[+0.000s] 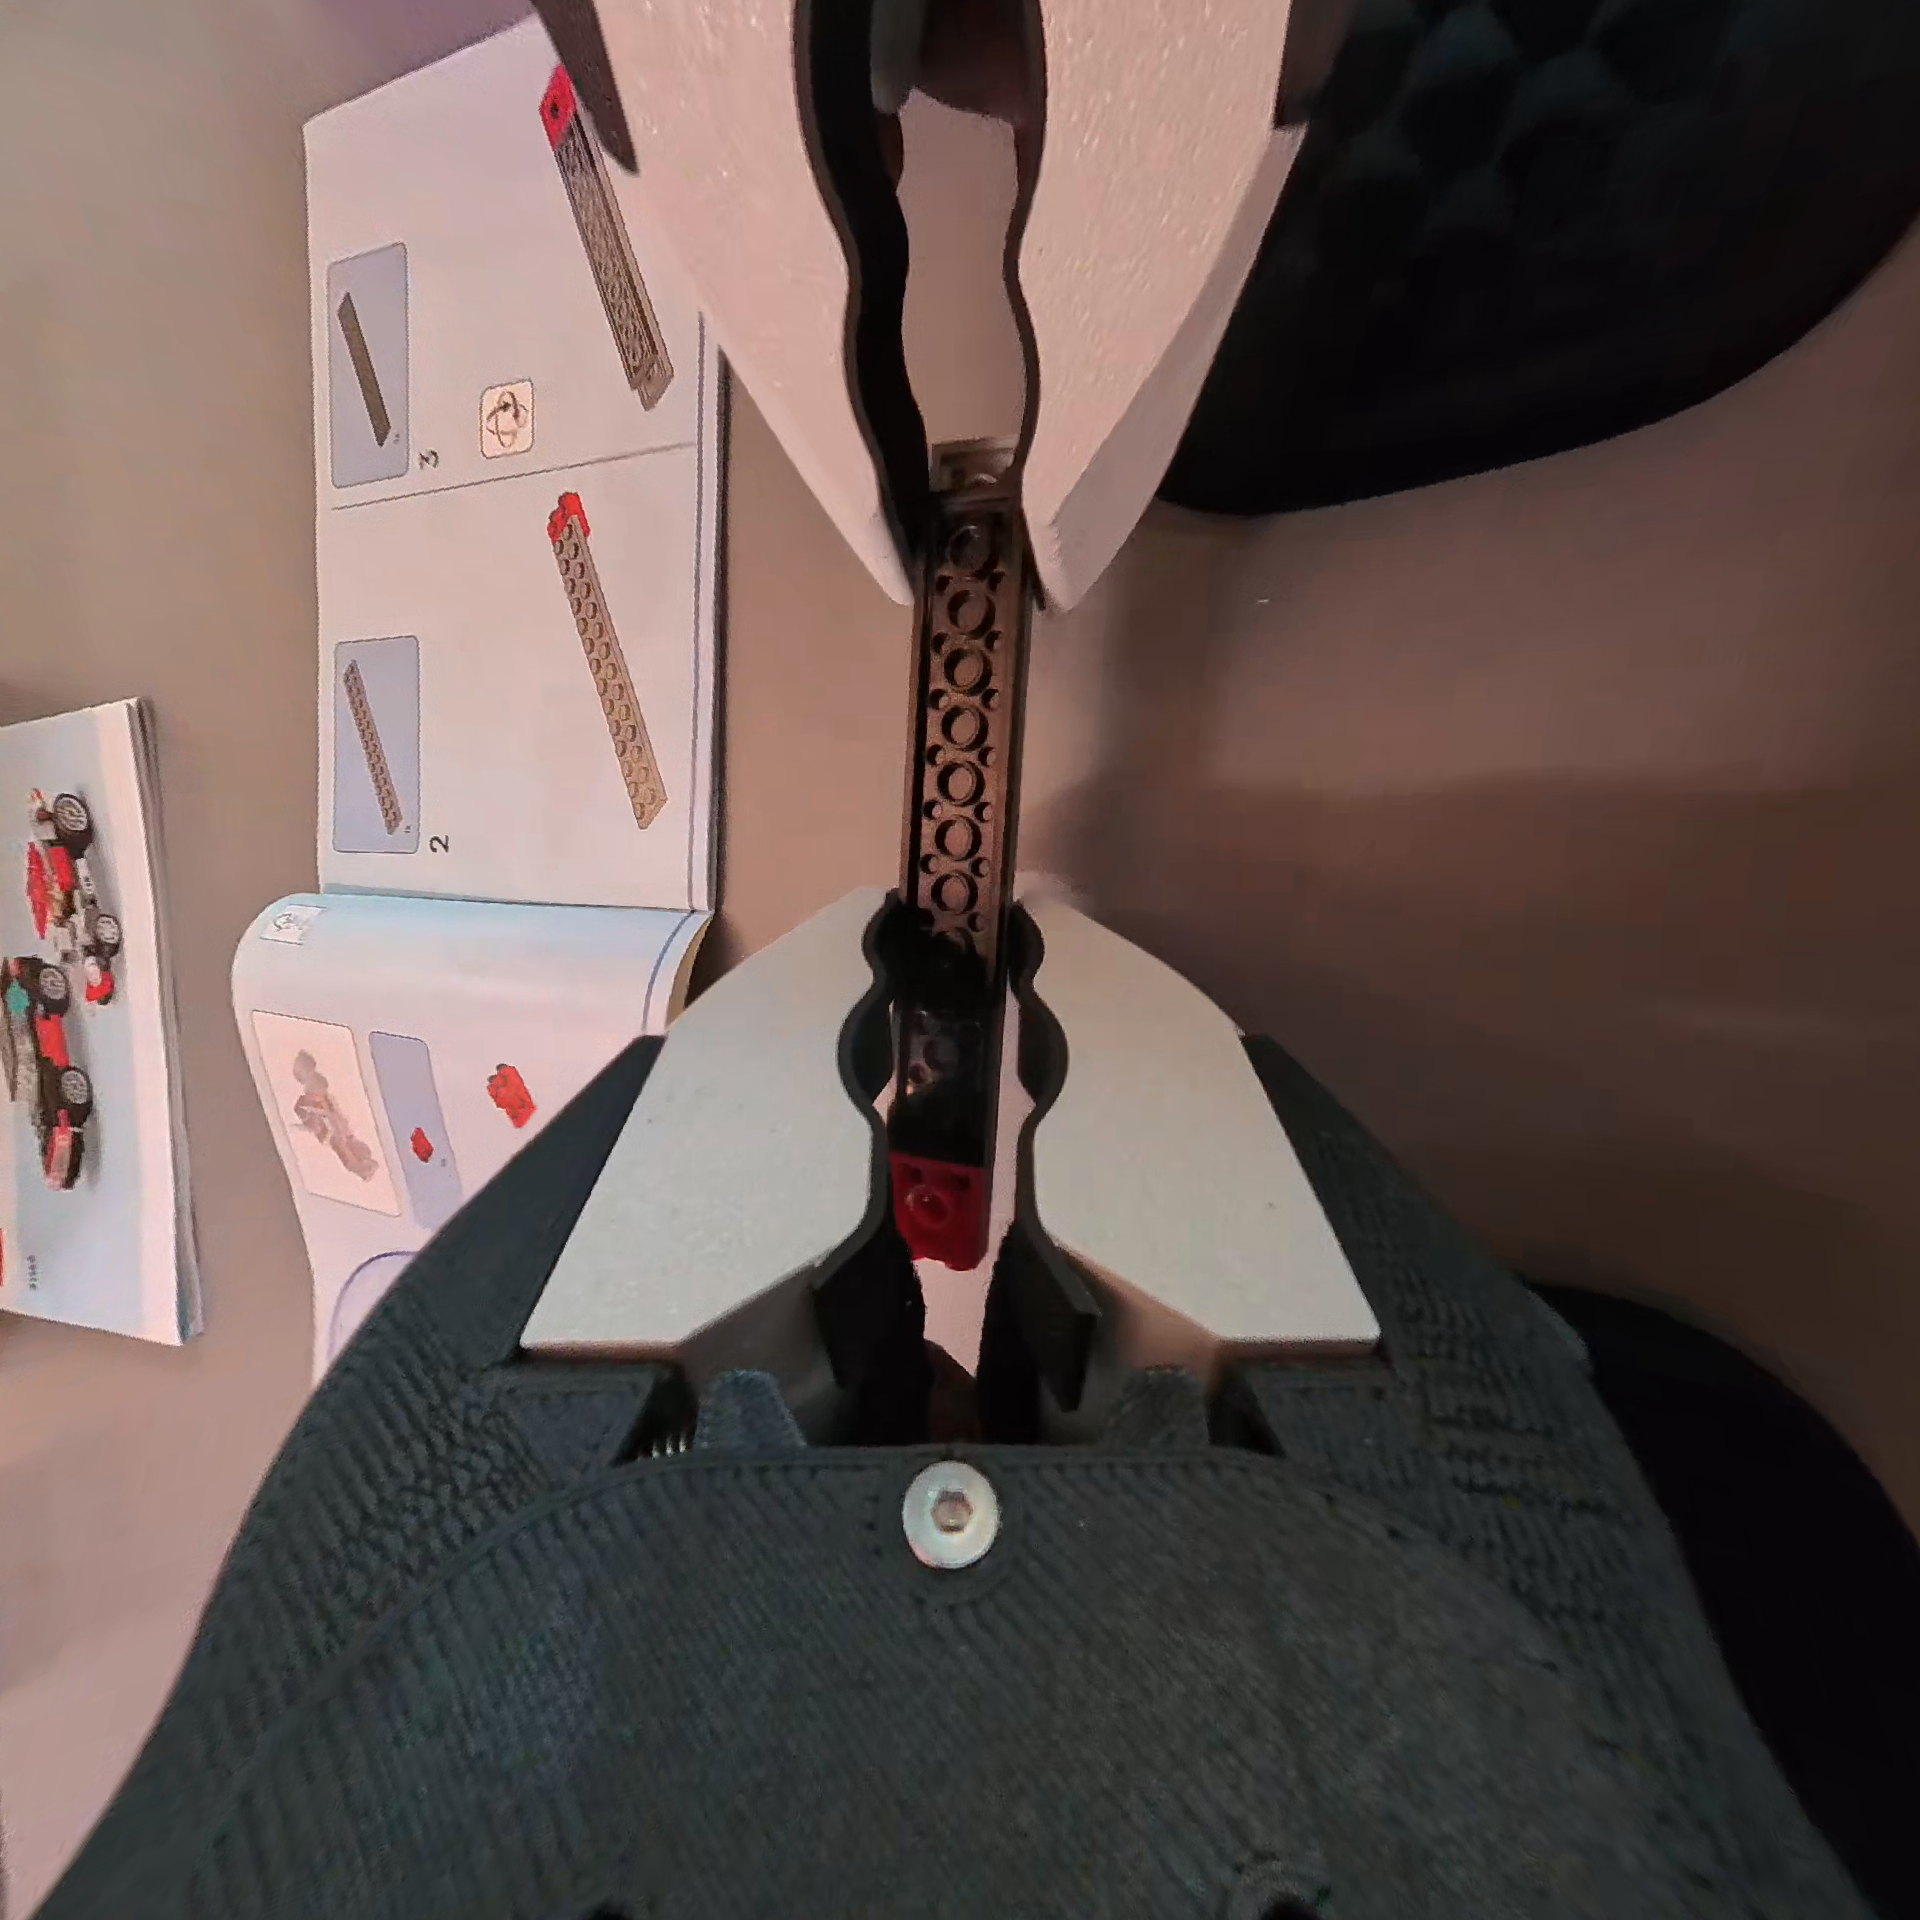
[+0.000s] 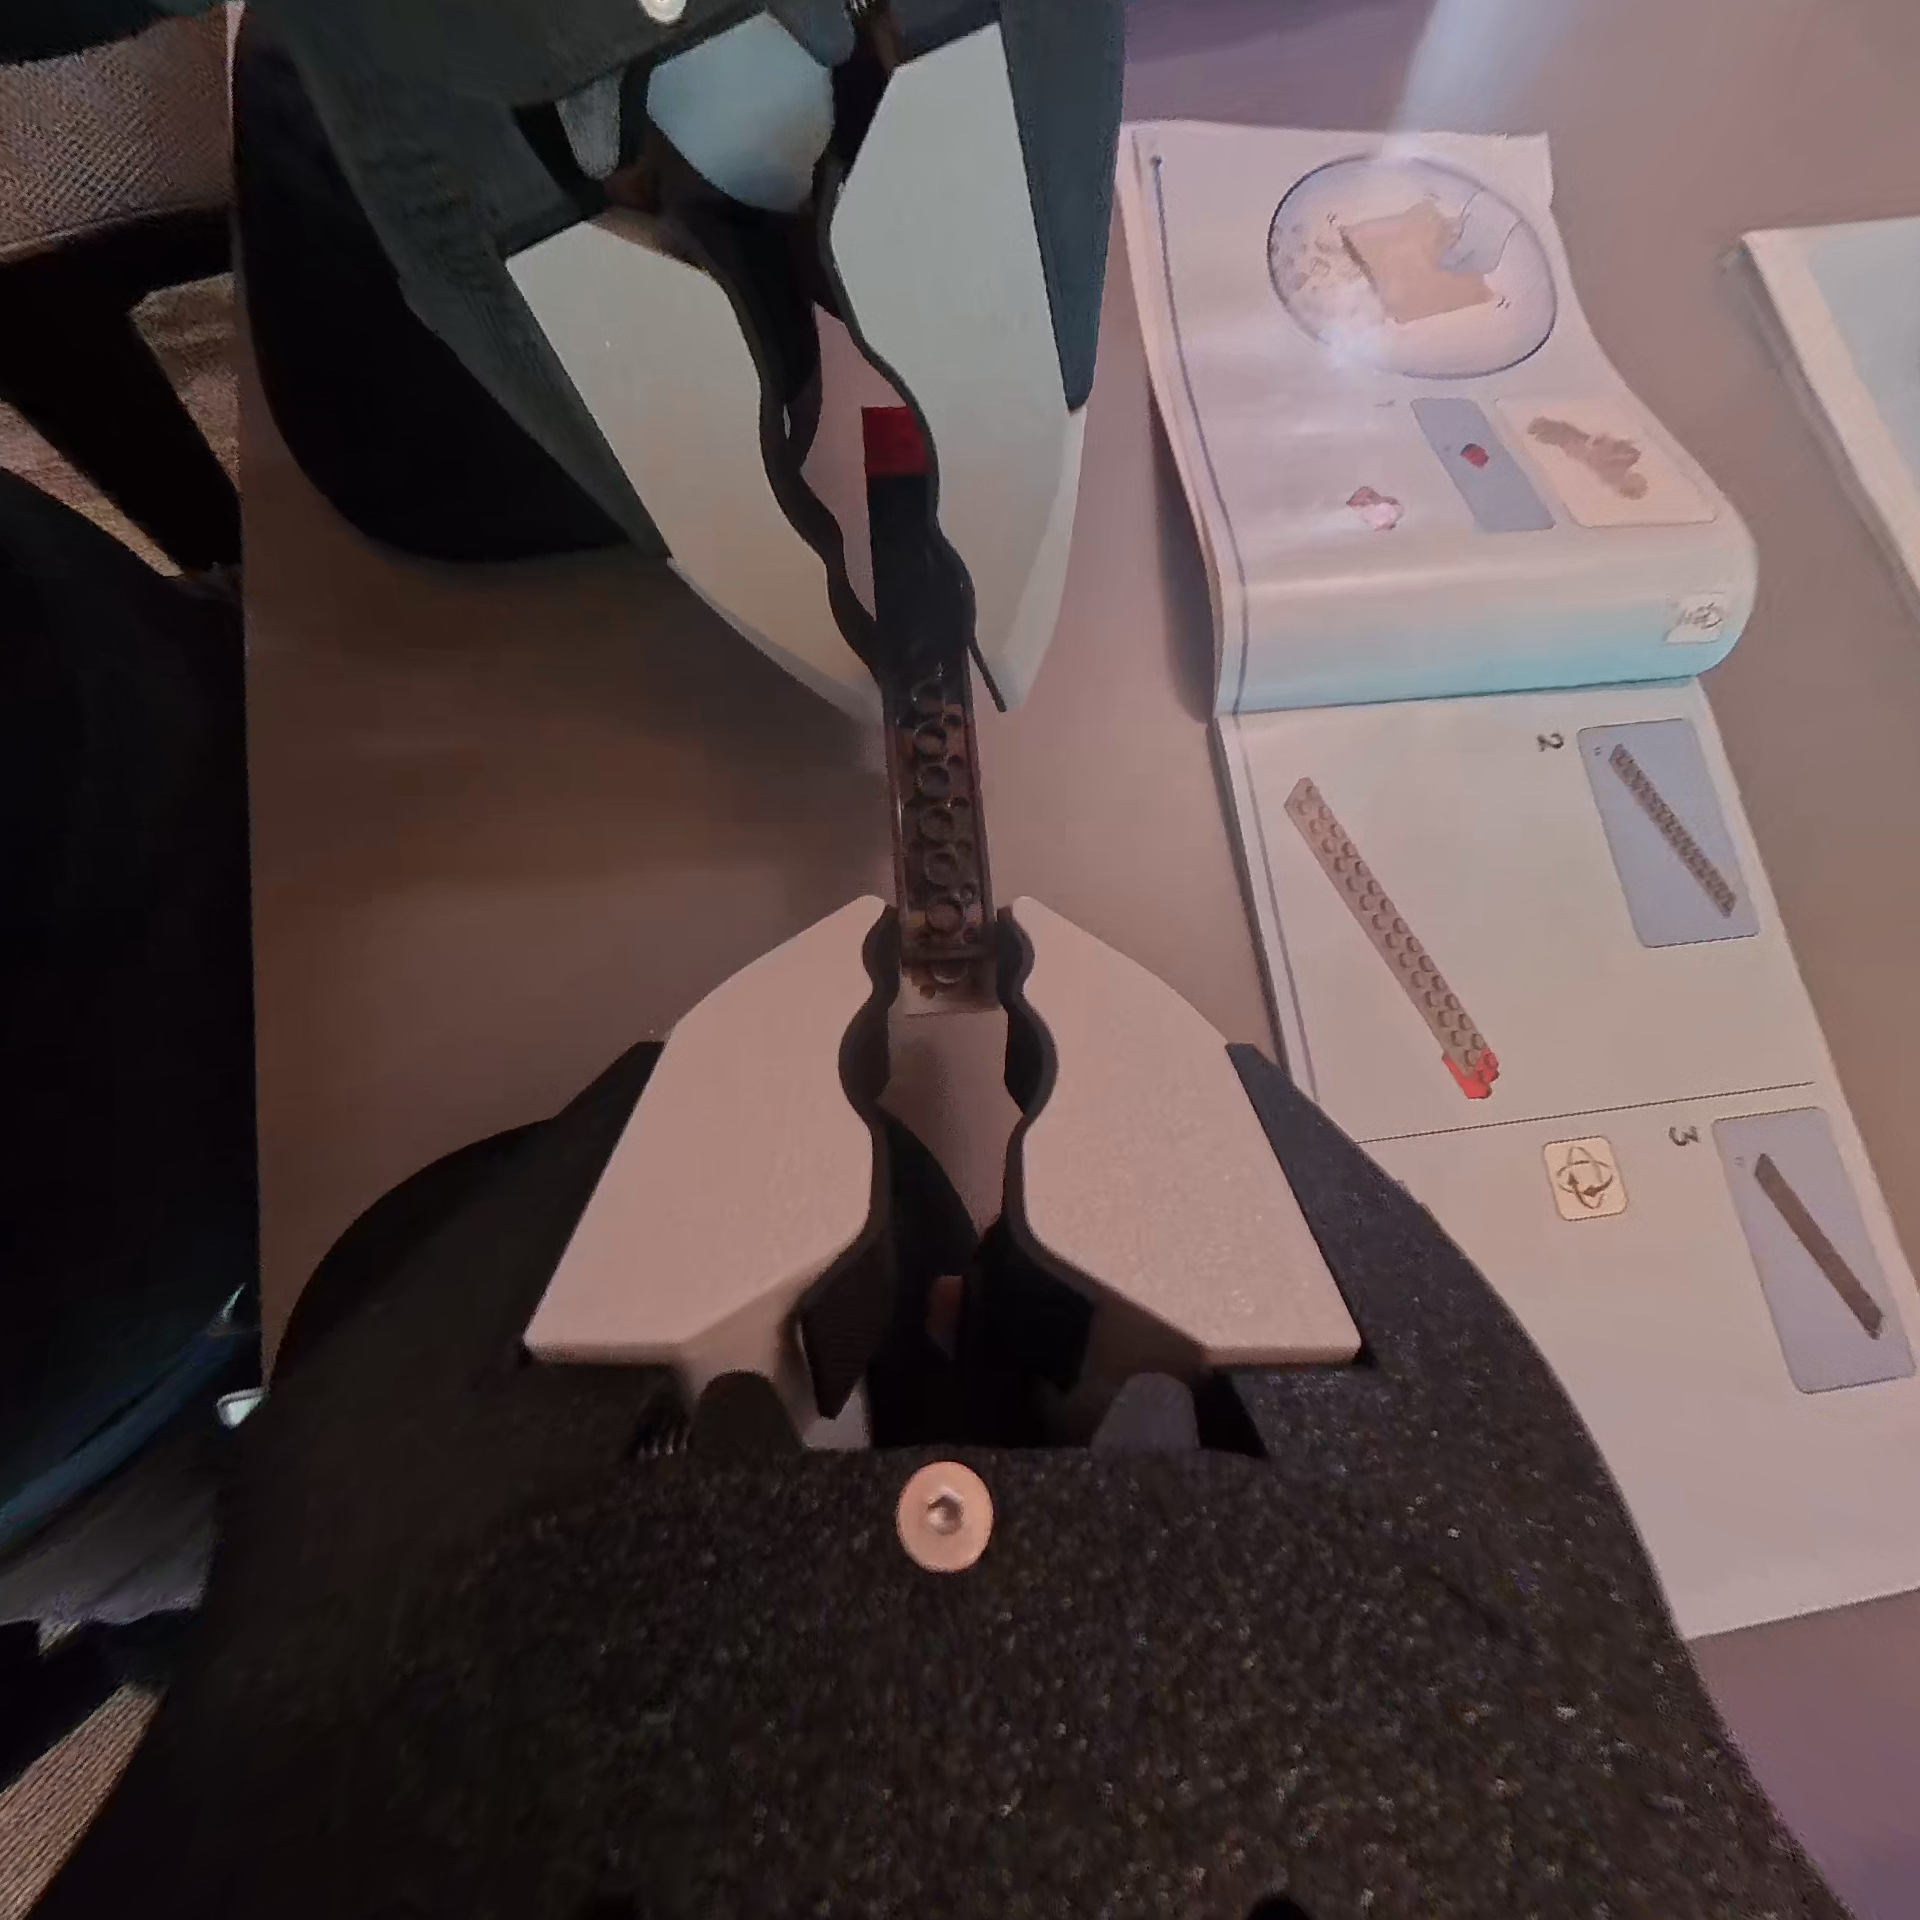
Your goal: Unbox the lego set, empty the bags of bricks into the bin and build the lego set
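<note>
A long dark plate [image 1: 961,748], underside showing, has a small red brick [image 1: 935,1210] at one end. My left gripper [image 1: 951,914] is shut on the red-brick end of the plate. My right gripper [image 2: 943,914] is shut on the plate's [image 2: 935,821] other end. Each gripper faces the other and shows in the other's view: the right one [image 1: 966,540] at the top of the left wrist view, the left one [image 2: 914,665] at the top of the right wrist view, with the red brick [image 2: 894,442] between its fingers. The plate is held above the table.
An open instruction booklet [image 1: 509,582] lies on the brown table [image 1: 1455,831], left of the plate; it shows at the right in the right wrist view [image 2: 1507,883]. A second booklet [image 1: 83,1018] lies farther left. A dark round object [image 1: 1558,260] sits at upper right. Some 5 cm of space lies between my two pairs of fingers.
</note>
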Available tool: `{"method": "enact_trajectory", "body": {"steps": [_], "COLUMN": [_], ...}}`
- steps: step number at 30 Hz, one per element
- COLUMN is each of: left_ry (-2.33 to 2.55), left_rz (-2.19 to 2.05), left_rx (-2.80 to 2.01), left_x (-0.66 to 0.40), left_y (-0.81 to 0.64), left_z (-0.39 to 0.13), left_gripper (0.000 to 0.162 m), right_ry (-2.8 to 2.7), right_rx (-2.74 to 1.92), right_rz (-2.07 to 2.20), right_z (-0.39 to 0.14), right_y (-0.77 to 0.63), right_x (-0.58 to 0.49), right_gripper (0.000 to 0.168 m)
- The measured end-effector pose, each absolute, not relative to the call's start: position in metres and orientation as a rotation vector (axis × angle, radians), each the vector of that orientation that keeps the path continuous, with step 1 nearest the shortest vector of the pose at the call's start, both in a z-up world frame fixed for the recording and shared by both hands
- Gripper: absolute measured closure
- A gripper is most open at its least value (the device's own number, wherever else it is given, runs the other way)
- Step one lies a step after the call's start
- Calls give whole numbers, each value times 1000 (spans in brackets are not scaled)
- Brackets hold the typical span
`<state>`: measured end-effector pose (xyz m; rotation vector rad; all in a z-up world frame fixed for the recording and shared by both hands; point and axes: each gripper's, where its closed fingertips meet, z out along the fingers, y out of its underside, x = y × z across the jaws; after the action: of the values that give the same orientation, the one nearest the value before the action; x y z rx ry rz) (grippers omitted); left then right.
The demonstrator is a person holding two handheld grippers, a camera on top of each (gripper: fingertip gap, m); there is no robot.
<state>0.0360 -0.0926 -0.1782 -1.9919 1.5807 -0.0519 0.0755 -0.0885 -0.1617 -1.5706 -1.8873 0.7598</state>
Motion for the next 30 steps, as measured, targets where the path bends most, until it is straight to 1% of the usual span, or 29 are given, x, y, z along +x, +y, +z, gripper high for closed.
{"method": "enact_trajectory", "body": {"steps": [3,6,8,11,13,15,16,18,20,23,26,30], "left_ry": [1571,1533,1469,1264,1100,951,892,834,874,963,993,1005], "left_rz": [-70,-143,-262,-465,-534,-534,-501,-378,-254,-201,-207,-208], "left_rx": [-2053,-2103,-2101,-2067,-2067,-2089,-2097,-2112,-2189,-2257,-2277,-2283], "left_x": [32,30,34,37,30,18,11,-4,-15,-14,-9,-8], "left_y": [-93,-95,-96,-83,-63,-40,-28,-5,7,8,5,3], "left_z": [-185,-187,-179,-153,-136,-125,-123,-126,-144,-169,-180,-185], "left_gripper": [140,124,118,112,107,103,101,107,112,113,114,114], "right_ry": [-1948,-1993,-2006,-2048,-2006,-1859,-1742,-1436,-1161,-1029,-965,-928], "right_rx": [-1632,-1653,-1669,-1717,-1748,-1786,-1803,-1872,-1991,-2113,-2168,-2282], "right_rz": [719,692,709,693,719,791,833,846,763,543,486,523], "right_z": [-173,-179,-180,-188,-186,-173,-163,-147,-147,-165,-175,-191], "right_y": [-86,-84,-85,-84,-82,-72,-62,-26,18,61,82,88], "right_x": [78,79,79,84,83,82,82,87,104,131,139,141], "right_gripper": [151,151,151,150,117,90,80,72,62,57,61,67]}}
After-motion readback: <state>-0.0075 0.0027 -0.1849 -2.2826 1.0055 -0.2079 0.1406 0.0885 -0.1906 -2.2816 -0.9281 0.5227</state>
